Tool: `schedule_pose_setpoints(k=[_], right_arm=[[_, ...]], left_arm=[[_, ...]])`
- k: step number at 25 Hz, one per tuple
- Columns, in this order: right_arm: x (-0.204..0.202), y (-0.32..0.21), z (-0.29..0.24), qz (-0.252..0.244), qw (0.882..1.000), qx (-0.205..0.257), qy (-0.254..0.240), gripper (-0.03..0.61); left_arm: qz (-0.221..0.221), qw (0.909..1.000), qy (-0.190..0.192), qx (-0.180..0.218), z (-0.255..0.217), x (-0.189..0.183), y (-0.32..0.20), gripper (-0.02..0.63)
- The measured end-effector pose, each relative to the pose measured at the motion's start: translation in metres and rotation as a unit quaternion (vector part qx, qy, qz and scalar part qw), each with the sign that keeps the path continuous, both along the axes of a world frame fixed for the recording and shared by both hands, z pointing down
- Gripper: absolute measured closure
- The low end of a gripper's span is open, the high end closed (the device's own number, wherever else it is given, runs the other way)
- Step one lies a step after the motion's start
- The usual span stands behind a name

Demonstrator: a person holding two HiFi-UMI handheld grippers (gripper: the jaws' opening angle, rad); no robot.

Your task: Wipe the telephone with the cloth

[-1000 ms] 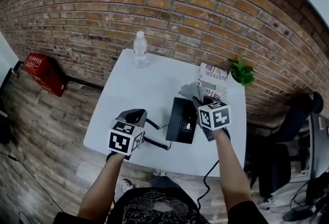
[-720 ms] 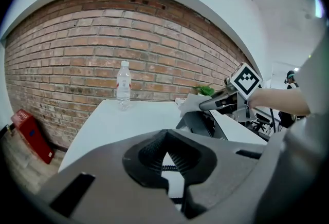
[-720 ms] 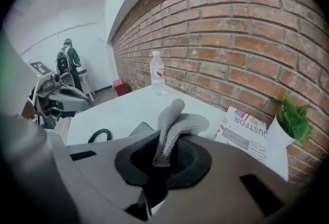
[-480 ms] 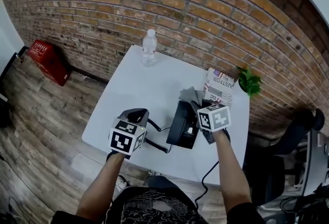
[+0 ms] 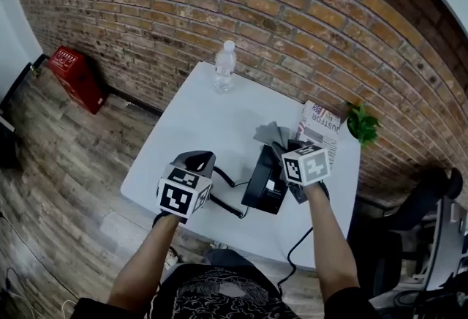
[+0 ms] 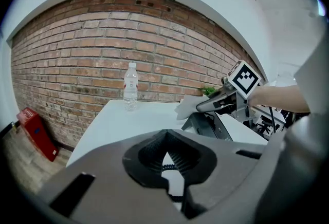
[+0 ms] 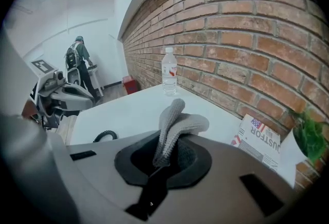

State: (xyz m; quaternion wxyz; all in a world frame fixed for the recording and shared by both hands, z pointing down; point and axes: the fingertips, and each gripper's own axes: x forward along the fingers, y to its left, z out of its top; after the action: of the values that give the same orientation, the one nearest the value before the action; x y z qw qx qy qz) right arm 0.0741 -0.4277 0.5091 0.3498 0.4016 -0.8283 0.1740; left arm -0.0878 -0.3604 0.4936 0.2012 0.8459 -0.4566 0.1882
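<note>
Between the two grippers, near the front edge of the white table (image 5: pixel 197 120), sits the black telephone (image 5: pixel 262 180), its long axis running away from the person toward the brick wall and leaning a little to the right. The right gripper (image 5: pixel 284 143) hangs over the phone's far right corner. Its jaws are clamped on a fold of grey knitted cloth (image 7: pixel 177 125) that stands up out of them, and the loose end of the cloth spreads just past the phone's far end. The phone therefore lies just below and to the left of that cloth, toward the person.

The left gripper (image 5: pixel 196 162) is beside the phone's left flank, apart from the body. Its jaws are drawn nearly together, and the coiled cord (image 6: pixel 167 169) sits in the slit between them. From there the cord loops across the table to the phone's near end.

The right gripper is clearly the nearer one, so wiping probably calls for lowering the cloth and drawing it back along the phone's length.
</note>
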Motion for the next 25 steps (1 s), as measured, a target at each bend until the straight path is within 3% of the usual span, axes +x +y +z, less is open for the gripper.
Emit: schedule_pose_setpoints(k=[15,25], right_arm=[[-0.036,-0.002,0.001,-0.037,0.999,-0.001,0.003,0.568],[-0.053,0.019,0.01,-0.074,0.996,0.005,0.043,0.568]], left_arm=[[-0.023,0.9997,-0.005,0.002,-0.004,-0.026,0.005,0.609],[-0.022,0.9998,-0.004,0.004,-0.006,-0.035,0.015,0.609]])
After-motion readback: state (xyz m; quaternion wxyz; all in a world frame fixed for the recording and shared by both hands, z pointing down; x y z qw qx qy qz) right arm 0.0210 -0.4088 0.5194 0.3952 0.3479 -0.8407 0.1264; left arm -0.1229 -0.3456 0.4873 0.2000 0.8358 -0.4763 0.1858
